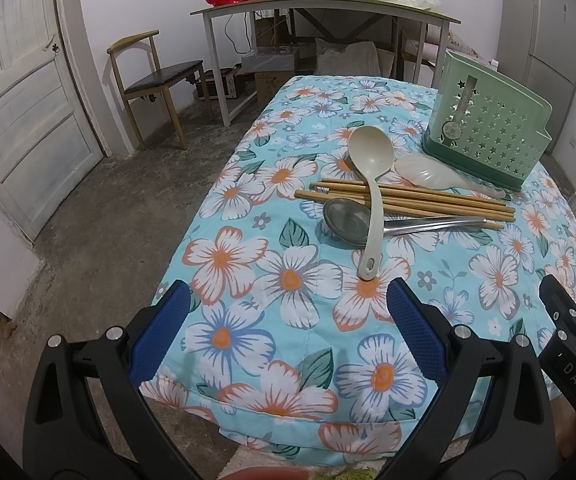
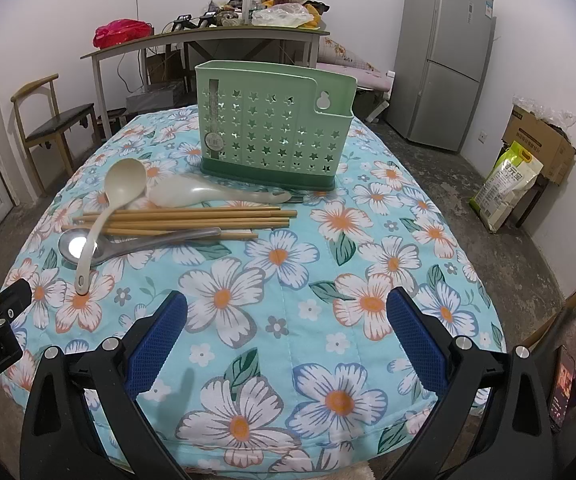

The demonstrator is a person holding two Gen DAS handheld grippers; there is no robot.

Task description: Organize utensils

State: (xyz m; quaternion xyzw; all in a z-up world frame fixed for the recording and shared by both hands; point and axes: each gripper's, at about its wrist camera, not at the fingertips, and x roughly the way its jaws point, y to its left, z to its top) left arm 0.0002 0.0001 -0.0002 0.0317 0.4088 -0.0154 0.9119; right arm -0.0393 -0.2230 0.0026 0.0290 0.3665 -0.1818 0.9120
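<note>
Both tongs, left point(image 1: 288, 320) and right point(image 2: 287, 326), stand wide and hold nothing above the surface point(image 2: 288, 320). The green holder point(image 2: 271, 128) stands upright. In front of the holder lie a paddle point(image 2: 191, 192), chopsticks point(image 2: 191, 218), a steel spoon point(image 2: 99, 248), and a beige ladle point(image 2: 105, 208) crossing over them.

ladle point(image 1: 369, 184) lies across chopsticks point(image 1: 428, 200), holder point(image 1: 488, 128) standing just behind them.

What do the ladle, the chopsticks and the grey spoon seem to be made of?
Ladle: likely matte plastic, evenly beige and dull. Chopsticks: probably bamboo or wood, tan and unglossy. Grey spoon: apparently polished metal, its bowl mirroring a bright light.
</note>
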